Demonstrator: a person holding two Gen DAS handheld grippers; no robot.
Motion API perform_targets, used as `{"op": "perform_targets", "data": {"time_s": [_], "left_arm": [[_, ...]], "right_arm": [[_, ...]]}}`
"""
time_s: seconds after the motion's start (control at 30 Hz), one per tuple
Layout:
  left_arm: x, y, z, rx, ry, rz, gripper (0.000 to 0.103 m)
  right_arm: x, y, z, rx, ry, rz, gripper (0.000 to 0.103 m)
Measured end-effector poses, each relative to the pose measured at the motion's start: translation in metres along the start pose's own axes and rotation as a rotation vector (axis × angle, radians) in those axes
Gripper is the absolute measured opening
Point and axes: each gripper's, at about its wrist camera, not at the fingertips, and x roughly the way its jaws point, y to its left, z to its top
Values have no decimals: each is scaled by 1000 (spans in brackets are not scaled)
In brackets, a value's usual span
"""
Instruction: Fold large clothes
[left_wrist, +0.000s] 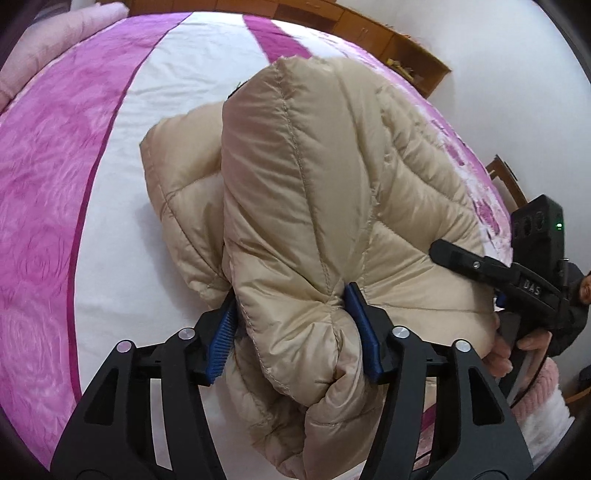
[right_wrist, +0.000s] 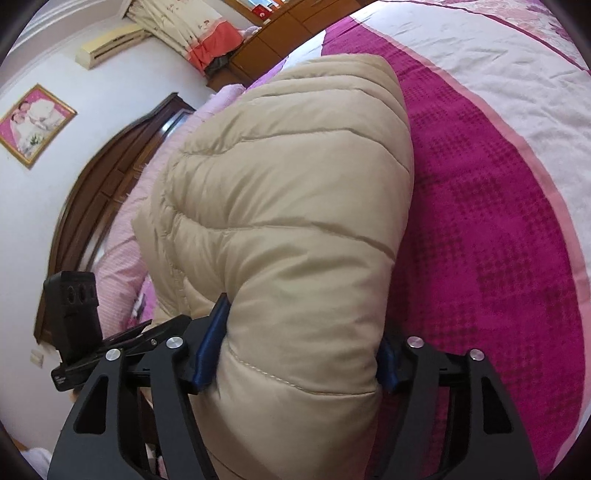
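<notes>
A beige quilted puffer jacket (left_wrist: 314, 192) lies bunched and partly folded on the bed; it also fills the right wrist view (right_wrist: 288, 206). My left gripper (left_wrist: 295, 328) is shut on a thick bundle of the jacket's near edge, blue pads pressing both sides. My right gripper (right_wrist: 295, 354) is shut on another thick part of the jacket. The right gripper also shows in the left wrist view (left_wrist: 480, 266) at the jacket's right side, held by a hand. The left gripper's body shows in the right wrist view (right_wrist: 110, 339) at the left.
The bed cover (left_wrist: 122, 155) is white with pink and magenta bands (right_wrist: 498, 229). A pink pillow (left_wrist: 55, 37) lies at the far left. A dark wooden headboard (right_wrist: 99, 192), wooden cabinets (left_wrist: 369, 29) and a framed picture (right_wrist: 35, 123) stand around the bed.
</notes>
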Motion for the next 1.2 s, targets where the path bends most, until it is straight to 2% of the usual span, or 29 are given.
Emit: {"op": "perform_targets", "data": {"time_s": [0.13,0.43,0.5,0.7,0.8,0.87,1.0,1.2], "left_arm": [[2,13,-7,-59,18,-14,62],[-23,10,-13,-29,1,78,62],[-24,8,-14,-28,1,98,63],[-16,19,-11,-41,2,188,63],[-16,28,-9,-48,3,228,68],[-17,31,-9,-56,3,227,68],[-32,21,-14,-28,-39,242,67],[-68,-2,-32,18,-87,256,82]], "right_arm": [[-4,17,-3,-63,-10,-53,68],[-55,20,-22,-63,-120,-88,67],[-53,17,-27,-53,-99,-80,61],[-24,10,-34,-20,-47,-69,59],[-13,16,-35,-41,-46,-94,61],[-12,19,-36,-43,-49,-109,61],[-21,21,-36,-19,-61,-123,62],[-50,44,-44,-95,-133,-217,78]]}}
